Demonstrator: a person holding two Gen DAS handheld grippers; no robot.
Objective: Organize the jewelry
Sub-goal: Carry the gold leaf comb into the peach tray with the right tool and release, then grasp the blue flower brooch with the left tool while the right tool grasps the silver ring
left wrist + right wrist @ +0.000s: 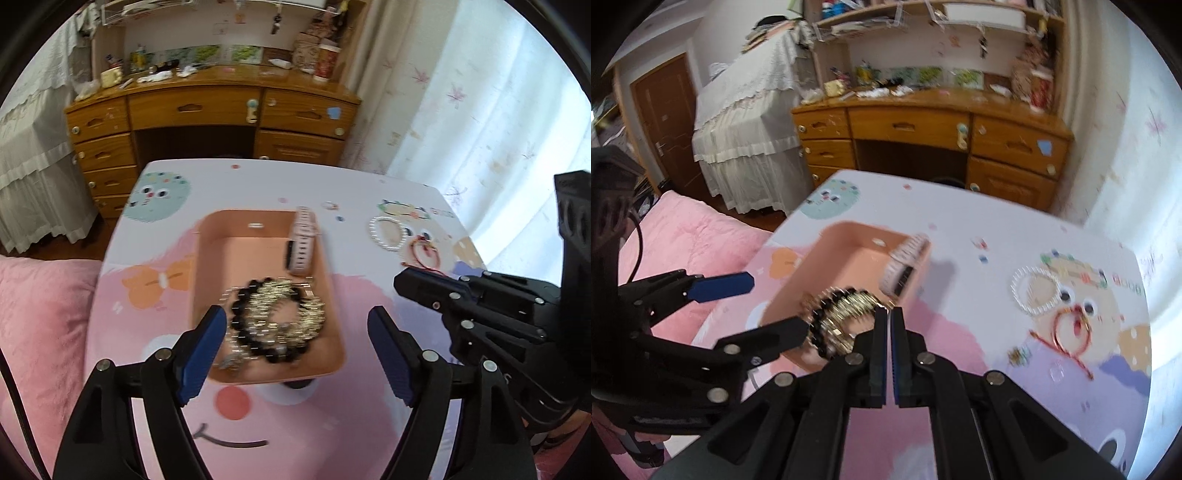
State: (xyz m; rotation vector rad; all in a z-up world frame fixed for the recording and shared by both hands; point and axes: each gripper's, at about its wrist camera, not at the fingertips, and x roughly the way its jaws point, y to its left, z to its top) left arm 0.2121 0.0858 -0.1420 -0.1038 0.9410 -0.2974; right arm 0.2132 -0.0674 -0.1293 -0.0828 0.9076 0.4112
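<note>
A peach tray point(207, 258) point(849, 230) sits on the cartoon-print table. It holds a black bead bracelet point(238, 314), a gold chain point(310, 317) point(849, 306) and a pink-and-white watch point(303, 243) point(905, 264) leaning on its right wall. My left gripper point(297, 317) point(779, 305) hangs open above the bracelet pile, its pads touching nothing. Right of the tray lie a pearl bracelet point(386, 219) point(1015, 288) and a red string bracelet point(414, 254) point(1056, 332). My right gripper point(889, 312) point(400, 278) is shut beside the tray's near right corner; nothing shows between its pads.
A small charm point(1019, 356) and a tiny earring point(330, 205) also lie on the table. A pink quilt point(44, 314) borders the table's left edge. A wooden desk point(221, 107) stands behind and a white curtain point(480, 110) hangs at the right.
</note>
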